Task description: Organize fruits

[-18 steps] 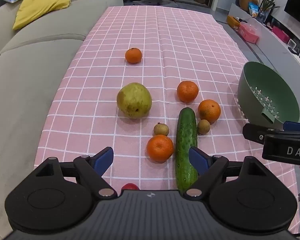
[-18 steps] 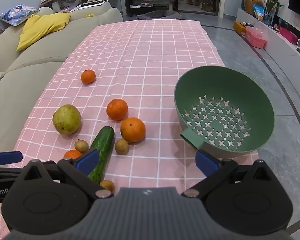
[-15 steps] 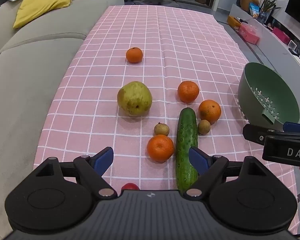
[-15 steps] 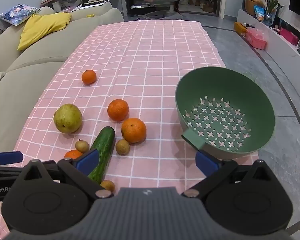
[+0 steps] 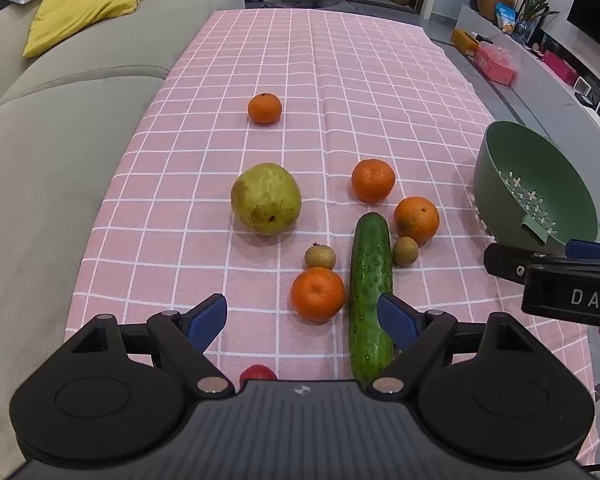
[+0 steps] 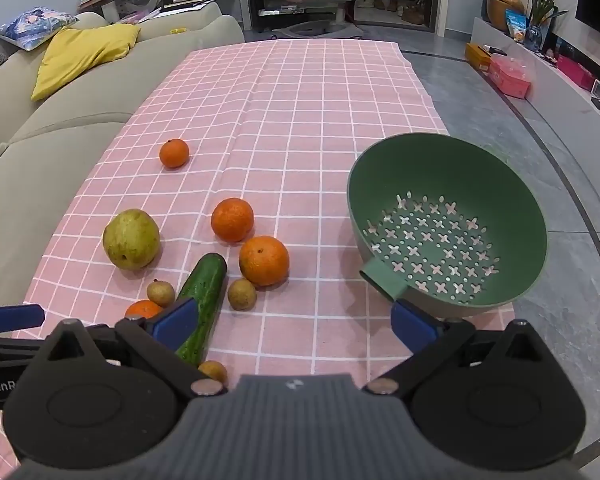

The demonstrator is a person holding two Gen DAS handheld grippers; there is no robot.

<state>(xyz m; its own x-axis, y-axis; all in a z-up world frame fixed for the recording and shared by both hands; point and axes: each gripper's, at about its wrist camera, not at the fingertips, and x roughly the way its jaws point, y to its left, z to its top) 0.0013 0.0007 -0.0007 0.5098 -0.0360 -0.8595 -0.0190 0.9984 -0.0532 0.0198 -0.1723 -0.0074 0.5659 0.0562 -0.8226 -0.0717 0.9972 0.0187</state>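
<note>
Pink-checked table (image 5: 380, 80) under both our spread, empty hand-held grippers (image 5: 302, 316) (image 6: 294, 322): nudging the cucumber (image 5: 370, 292) could, we judge, scatter the touching longans (image 5: 405, 251).

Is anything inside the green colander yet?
No fruit shows inside the green colander: the right wrist view shows its perforated bottom bare. Only a small strip by the near rim is hidden behind the right gripper finger.

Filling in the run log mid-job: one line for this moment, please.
left tool: open, empty | right tool: open, empty | green perforated plastic colander: empty | long green cucumber, oranges, pear: on pink checked tablecloth
</note>
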